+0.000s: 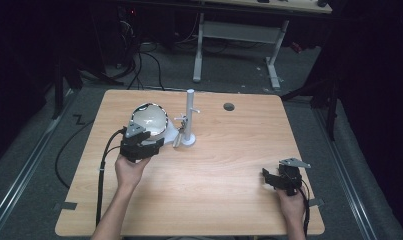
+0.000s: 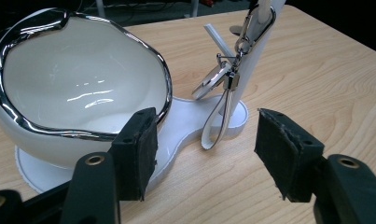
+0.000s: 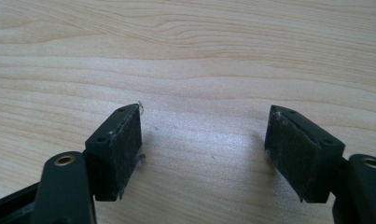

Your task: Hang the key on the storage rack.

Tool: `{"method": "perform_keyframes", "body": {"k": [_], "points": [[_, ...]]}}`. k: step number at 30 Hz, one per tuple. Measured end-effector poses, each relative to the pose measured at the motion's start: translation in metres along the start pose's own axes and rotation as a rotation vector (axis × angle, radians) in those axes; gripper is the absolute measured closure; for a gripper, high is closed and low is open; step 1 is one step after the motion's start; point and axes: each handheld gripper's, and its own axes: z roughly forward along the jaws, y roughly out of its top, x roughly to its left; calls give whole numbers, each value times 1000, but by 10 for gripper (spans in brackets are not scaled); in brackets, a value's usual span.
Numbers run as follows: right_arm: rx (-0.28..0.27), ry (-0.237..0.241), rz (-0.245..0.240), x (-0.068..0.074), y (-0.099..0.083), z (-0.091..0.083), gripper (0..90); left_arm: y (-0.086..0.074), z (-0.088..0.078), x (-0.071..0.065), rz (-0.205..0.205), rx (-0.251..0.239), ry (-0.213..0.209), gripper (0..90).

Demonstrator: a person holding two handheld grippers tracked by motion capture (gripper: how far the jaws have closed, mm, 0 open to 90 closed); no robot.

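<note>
The left hand-held gripper (image 2: 204, 149), jaws apart, neared the keyring (image 2: 220, 81); next likely grasping it. The right hand-held gripper (image 3: 204, 149) rested apart.

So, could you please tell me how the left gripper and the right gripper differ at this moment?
The left gripper sits close to the white bowl and the white stand, while the right gripper is over bare table near the front right corner. In its own view the left gripper faces the bowl and a hanging key ring; the right gripper faces plain wood. Both have their jaws open and hold nothing.
</note>
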Motion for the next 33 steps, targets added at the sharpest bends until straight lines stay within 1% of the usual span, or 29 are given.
{"method": "perform_keyframes", "body": {"k": [16,17,19,24,27,33], "points": [[0,0,0,0,0,0,276,1,-11,-1,1,-7,-2,393],[0,0,0,0,0,0,276,0,-14,-1,-2,-22,1,396],[0,1,-1,0,0,0,276,-2,-17,-1,-5,-30,3,396],[0,1,-1,0,0,0,275,-5,-22,1,-8,-30,10,397],[0,1,-1,0,0,0,275,-7,-27,4,-22,-38,15,397],[0,1,-1,0,0,0,275,-11,-33,6,-32,-40,17,397]]}}
